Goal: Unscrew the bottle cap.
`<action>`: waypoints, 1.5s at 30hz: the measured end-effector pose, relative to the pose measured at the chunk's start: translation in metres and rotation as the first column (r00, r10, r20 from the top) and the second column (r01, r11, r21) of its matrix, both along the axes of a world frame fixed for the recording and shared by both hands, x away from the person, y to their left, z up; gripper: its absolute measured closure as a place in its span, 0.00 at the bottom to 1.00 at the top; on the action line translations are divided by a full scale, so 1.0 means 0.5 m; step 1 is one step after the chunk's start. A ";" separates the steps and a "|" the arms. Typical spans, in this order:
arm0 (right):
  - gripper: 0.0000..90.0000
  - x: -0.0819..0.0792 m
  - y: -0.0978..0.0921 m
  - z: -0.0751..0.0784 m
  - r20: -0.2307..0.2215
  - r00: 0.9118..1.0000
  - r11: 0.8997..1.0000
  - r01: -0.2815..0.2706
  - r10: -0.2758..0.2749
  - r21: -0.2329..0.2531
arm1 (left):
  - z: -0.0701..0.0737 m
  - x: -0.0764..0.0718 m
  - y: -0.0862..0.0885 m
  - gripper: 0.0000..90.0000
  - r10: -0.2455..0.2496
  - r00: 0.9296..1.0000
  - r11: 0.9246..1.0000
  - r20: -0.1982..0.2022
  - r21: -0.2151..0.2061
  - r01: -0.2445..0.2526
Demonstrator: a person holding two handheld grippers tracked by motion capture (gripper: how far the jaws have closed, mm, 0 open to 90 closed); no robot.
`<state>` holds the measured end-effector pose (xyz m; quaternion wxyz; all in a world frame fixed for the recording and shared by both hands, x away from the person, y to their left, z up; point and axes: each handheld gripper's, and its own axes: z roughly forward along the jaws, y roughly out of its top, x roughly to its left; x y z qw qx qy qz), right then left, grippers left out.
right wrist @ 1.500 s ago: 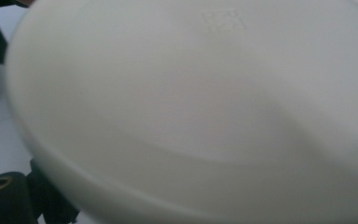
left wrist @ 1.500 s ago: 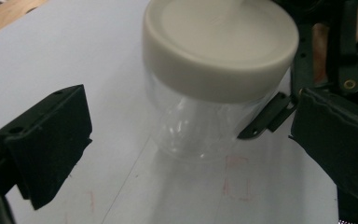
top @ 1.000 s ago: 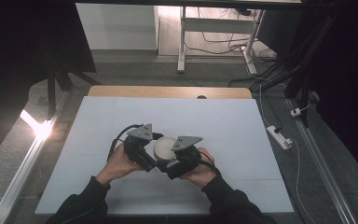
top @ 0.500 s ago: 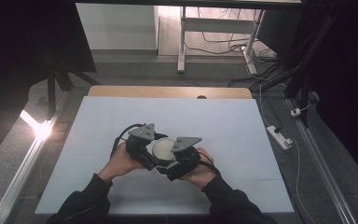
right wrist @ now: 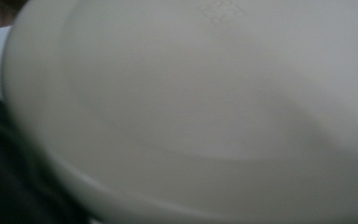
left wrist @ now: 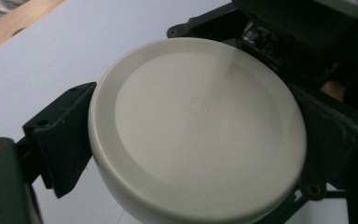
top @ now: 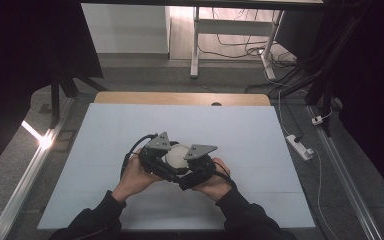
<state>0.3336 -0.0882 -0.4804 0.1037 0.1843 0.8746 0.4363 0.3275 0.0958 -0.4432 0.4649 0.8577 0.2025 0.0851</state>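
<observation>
White sheet covers the surface [top: 260, 145], bare wood at its far edge, dark floor and cables beyond. My left gripper [top: 166, 161] clamps the cream round lid [left wrist: 196, 126] between its jaws; my right gripper [top: 192, 170] presses close against it, its grip hidden.

The embossed mark on the lid [left wrist: 196, 125] is unreadable.

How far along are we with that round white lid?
Done: both grippers have met at the white lid near the middle of the table. In hand: the left gripper has black jaws against the lid's rim on either side; the right gripper is pressed up close, its grip too blurred to judge. Left: whatever follows, since the lid isn't set down free of the grippers yet.
</observation>
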 end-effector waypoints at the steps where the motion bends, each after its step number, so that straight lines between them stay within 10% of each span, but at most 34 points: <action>1: 0.07 0.000 0.000 0.000 -0.001 1.000 1.000 0.008 -0.008 -0.001 | 0.002 -0.004 -0.006 0.08 0.034 0.999 0.999 0.004 0.011 -0.034; 7: 0.07 0.003 -0.003 0.000 -0.008 1.000 1.000 0.021 -0.021 0.000 | 0.002 -0.007 -0.012 0.08 0.068 0.998 0.998 0.002 0.013 -0.068; 16: 0.07 -0.002 -0.002 0.002 -0.008 1.000 1.000 -0.027 0.027 0.016 | 0.017 0.007 0.019 0.00 -0.086 0.996 0.996 0.008 0.010 0.086; 24: 0.07 -0.013 0.004 0.005 -0.010 0.993 0.993 -0.113 0.114 0.034 | 0.014 0.017 0.049 0.00 -0.283 0.959 0.959 0.007 -0.003 0.283; 30: 0.07 -0.019 0.008 0.005 -0.006 0.989 0.989 -0.146 0.147 0.035 | 0.010 0.011 0.045 0.08 -0.306 0.951 0.952 0.033 0.016 0.306; 38: 0.07 -0.015 0.007 0.004 -0.009 0.994 0.994 -0.106 0.106 0.023 | 0.006 0.013 0.037 0.08 -0.226 0.974 0.974 0.011 0.000 0.226; 45: 0.07 -0.005 0.001 0.003 -0.003 1.000 1.000 -0.018 0.018 0.016 | 0.013 -0.002 0.006 0.09 -0.038 0.999 0.999 0.016 0.029 0.038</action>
